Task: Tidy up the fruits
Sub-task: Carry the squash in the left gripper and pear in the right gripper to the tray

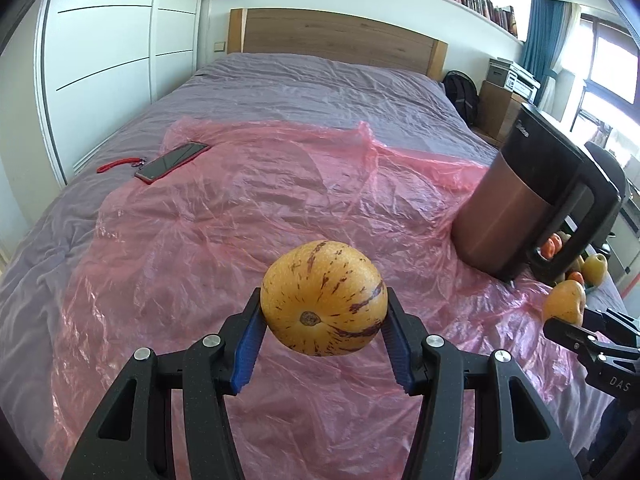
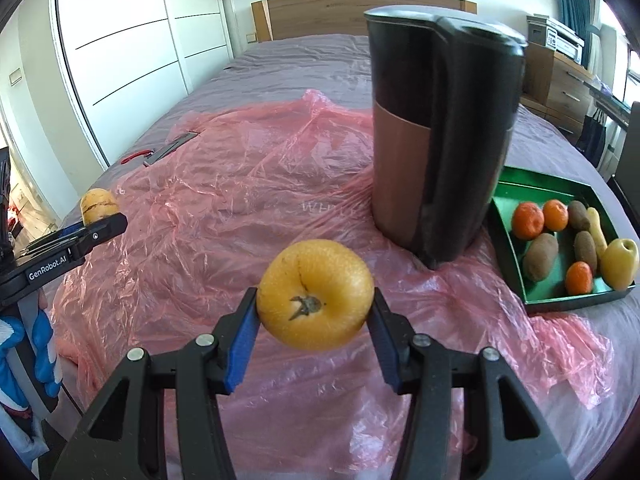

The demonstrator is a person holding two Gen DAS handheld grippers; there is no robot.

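The tall copper-and-black jug [image 2: 440,132] stands upright on the pink plastic sheet [image 2: 240,208], just left of the green tray [image 2: 505,248], blocking the straight way from the left. The tray holds fruit but seems to have bare floor along its near edge. A phone [image 1: 172,162] lies far left, well apart.

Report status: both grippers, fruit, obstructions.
Left gripper shut on striped melon. Right gripper shut on yellow fruit. Kettle stands between them and tray.
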